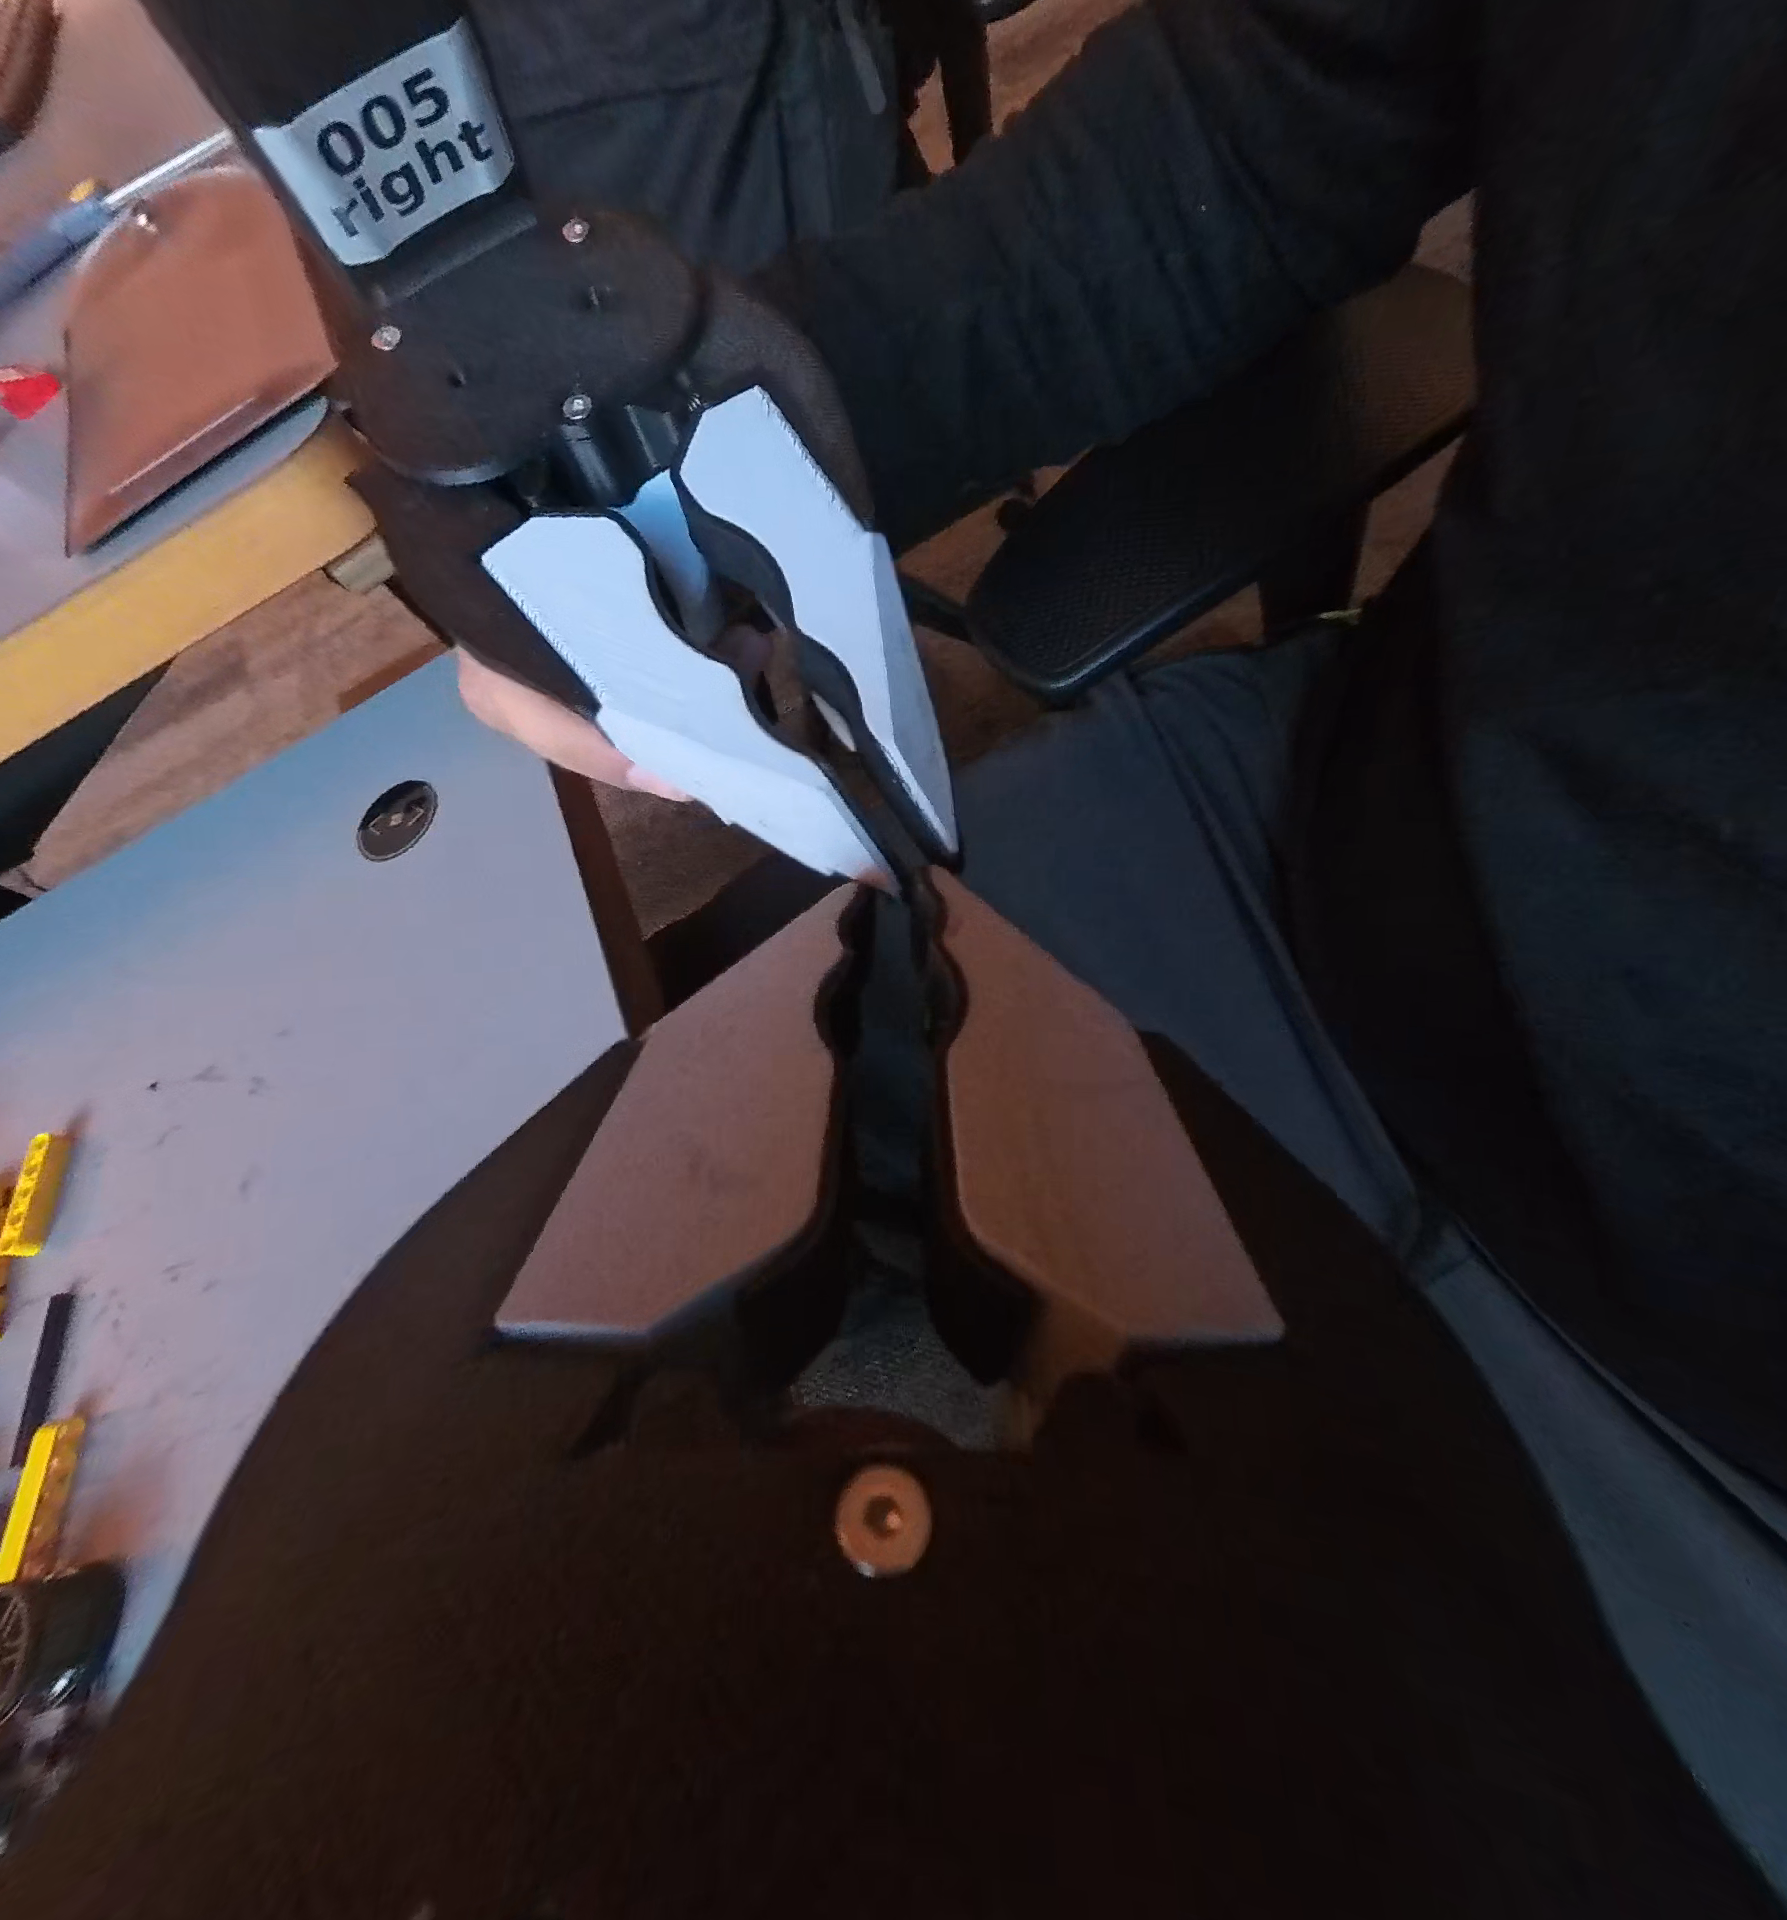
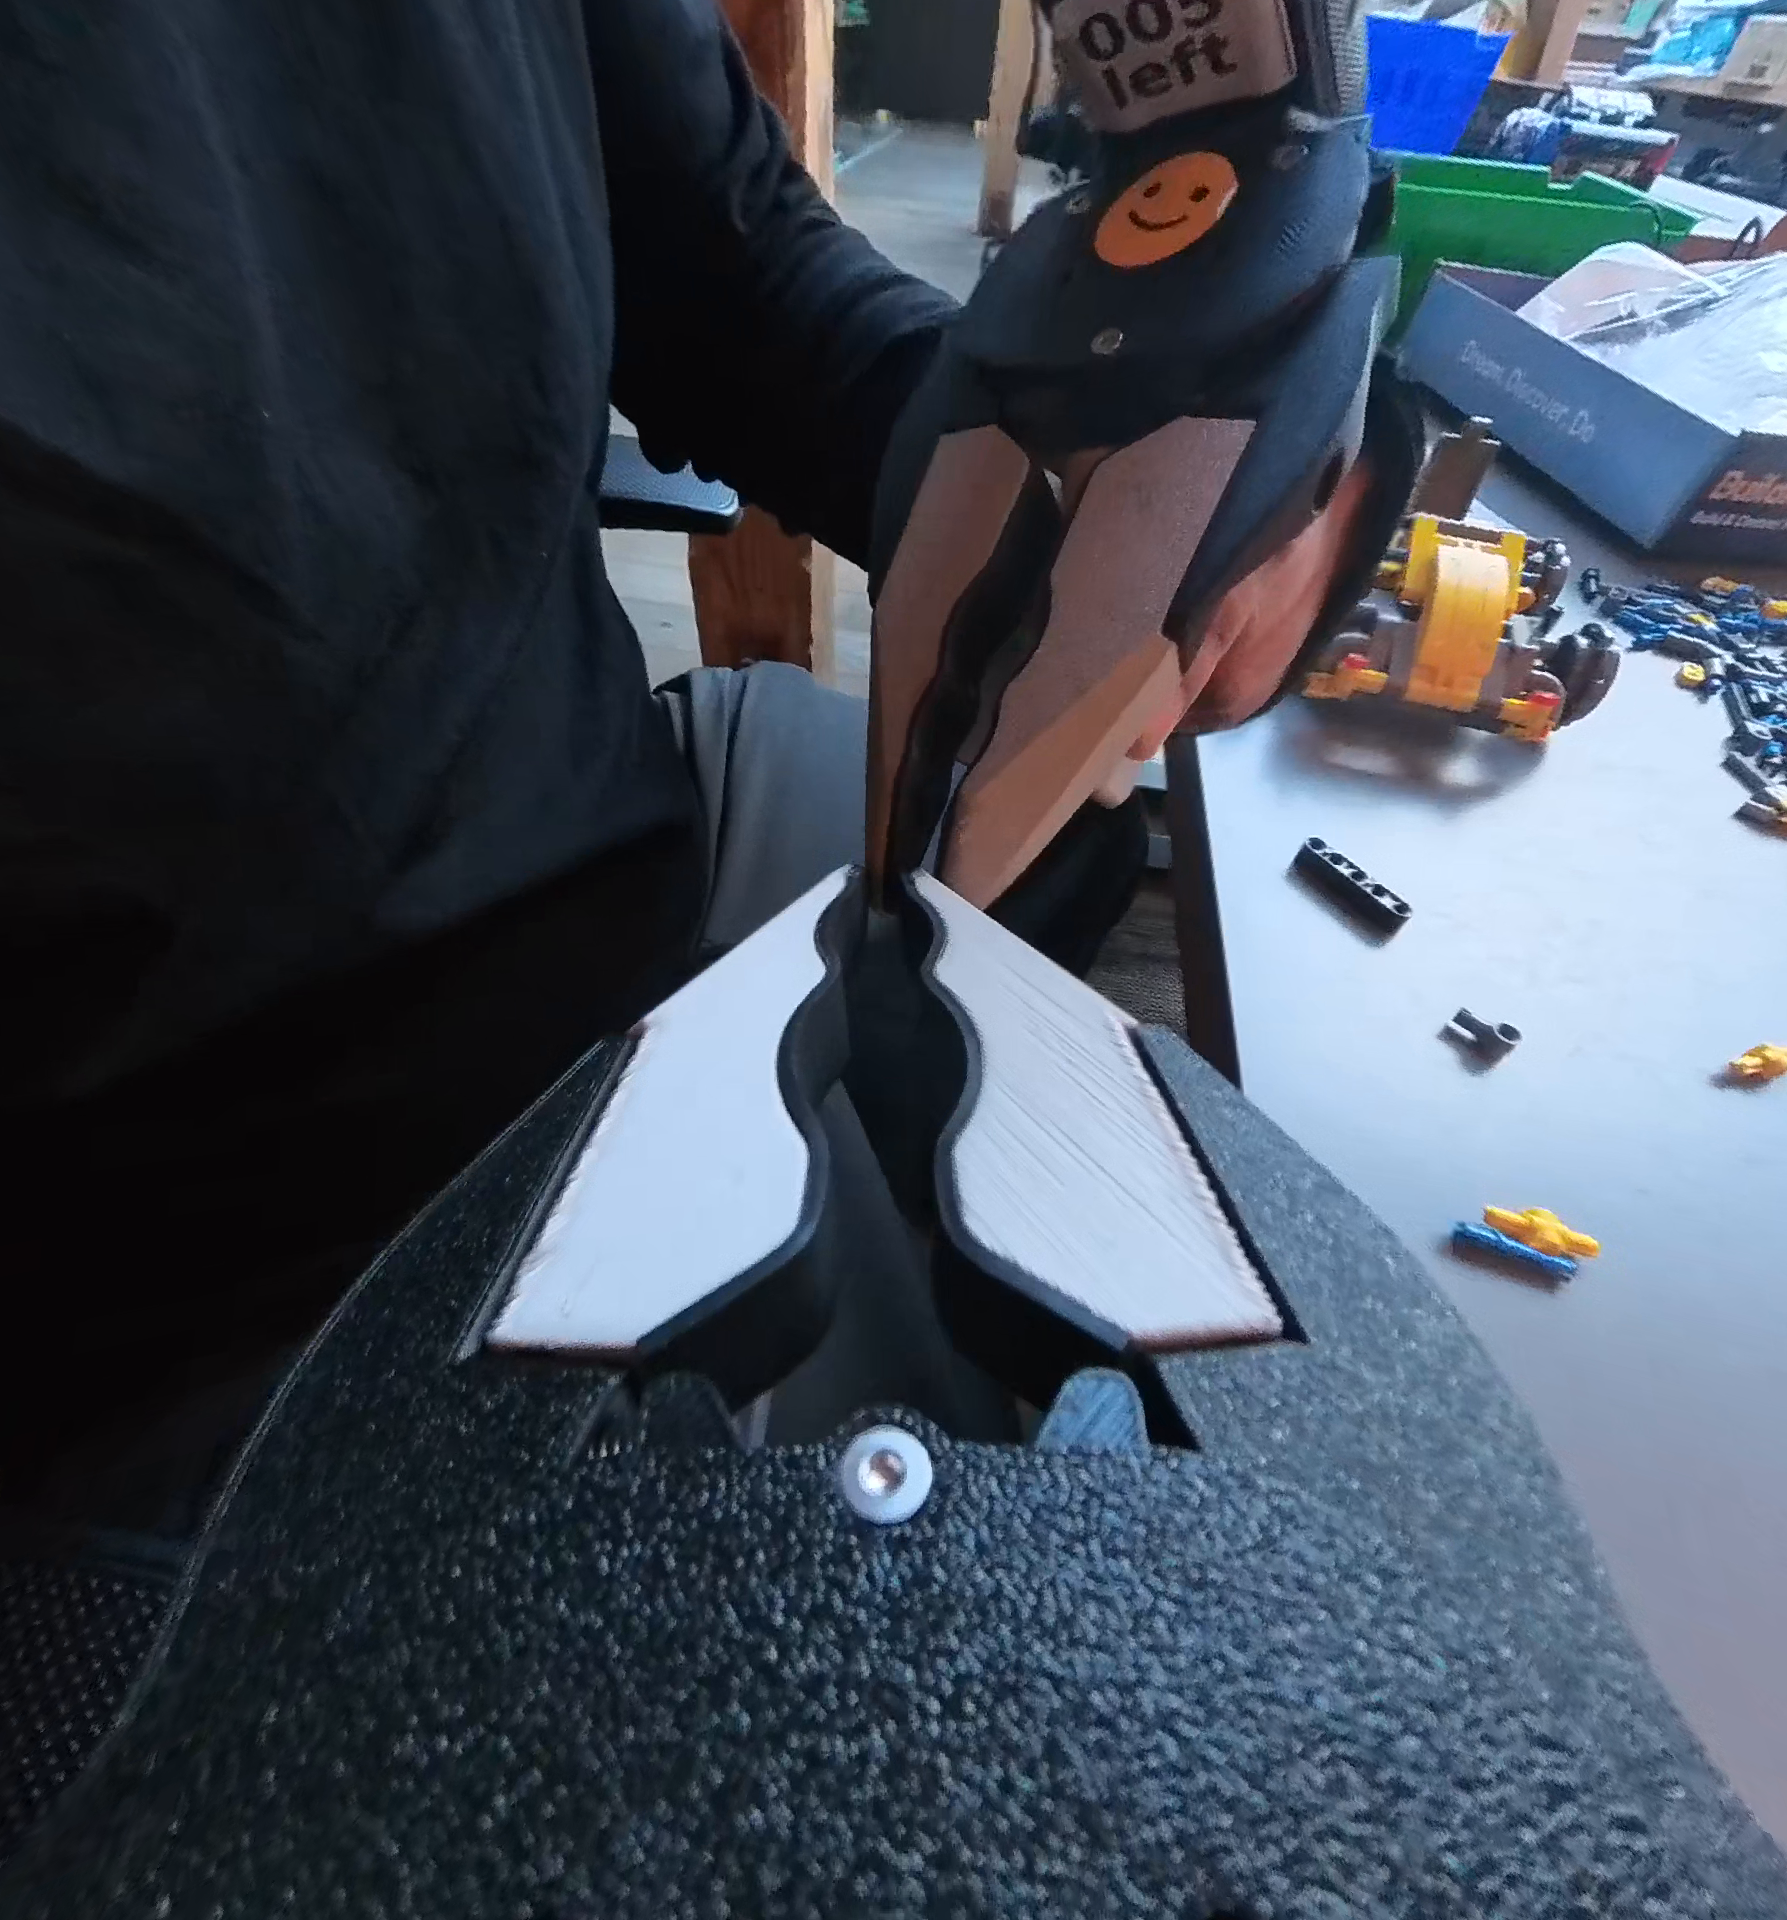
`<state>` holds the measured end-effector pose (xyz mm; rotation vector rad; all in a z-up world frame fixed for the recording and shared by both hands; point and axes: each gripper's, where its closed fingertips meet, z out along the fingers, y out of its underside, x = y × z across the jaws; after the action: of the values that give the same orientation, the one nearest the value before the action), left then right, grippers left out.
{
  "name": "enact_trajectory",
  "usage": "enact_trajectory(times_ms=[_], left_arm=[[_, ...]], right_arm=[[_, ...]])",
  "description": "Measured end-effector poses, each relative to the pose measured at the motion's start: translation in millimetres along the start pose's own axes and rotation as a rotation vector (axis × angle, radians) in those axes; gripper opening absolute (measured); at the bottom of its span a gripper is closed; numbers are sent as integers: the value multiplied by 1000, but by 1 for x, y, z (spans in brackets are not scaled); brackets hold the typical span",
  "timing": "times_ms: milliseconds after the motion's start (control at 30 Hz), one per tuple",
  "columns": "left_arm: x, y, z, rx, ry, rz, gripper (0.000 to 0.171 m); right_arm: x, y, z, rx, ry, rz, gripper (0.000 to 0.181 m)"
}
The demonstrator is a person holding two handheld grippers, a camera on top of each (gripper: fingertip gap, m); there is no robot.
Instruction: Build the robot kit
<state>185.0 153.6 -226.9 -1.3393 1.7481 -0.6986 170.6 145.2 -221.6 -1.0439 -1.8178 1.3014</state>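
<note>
Now we are holding both grippers tip to tip in front of our body, off the near edge of the table (image 2: 1491,1039). Seen from the left wrist, the left gripper (image 1: 894,914) is pointing straight at the right gripper (image 1: 915,847), whose tips are meeting ours almost nose to nose. Both long axes are running nearly along one line, the right one slanting in from up and left. Each is as near the other as it can be; we cannot tell whether the tips are touching.

Both grippers are nearly clenched, with only a narrow dark slot between the jaws. We are seeing nothing clearly gripped in either; whether something thin sits at the tips, we cannot tell.

From the right wrist, the left gripper (image 2: 894,878) is hanging just ahead of the right gripper (image 2: 884,883). Loose bricks (image 2: 1351,904) and a yellow model (image 2: 1450,634) are lying well off to the right on the table, beside a box (image 2: 1595,416).
</note>
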Motion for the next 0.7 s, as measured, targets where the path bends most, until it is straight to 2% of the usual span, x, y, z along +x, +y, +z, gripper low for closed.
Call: enact_trajectory(times_ms=[133, 300, 367, 500, 700], left_arm=[[4, 4, 1, 11, 24, -24, 2], [0, 11, 1, 11, -10, -83, 3], [2, 16, -3, 8, -9, -113, 1], [1, 22, -15, 36, -50, -211, 10], [0, 33, -24, 34, -134, -281, 10]], right_arm=[[-1, 4, 3, -9, -10, 9, 5], [6, 7, 3, 14, -24, 124, 0], [8, 8, 2, 6, -5, 85, 0], [7, 2, -4, 34, 13, 41, 0], [23, 3, -13, 2, 124, -15, 0]])
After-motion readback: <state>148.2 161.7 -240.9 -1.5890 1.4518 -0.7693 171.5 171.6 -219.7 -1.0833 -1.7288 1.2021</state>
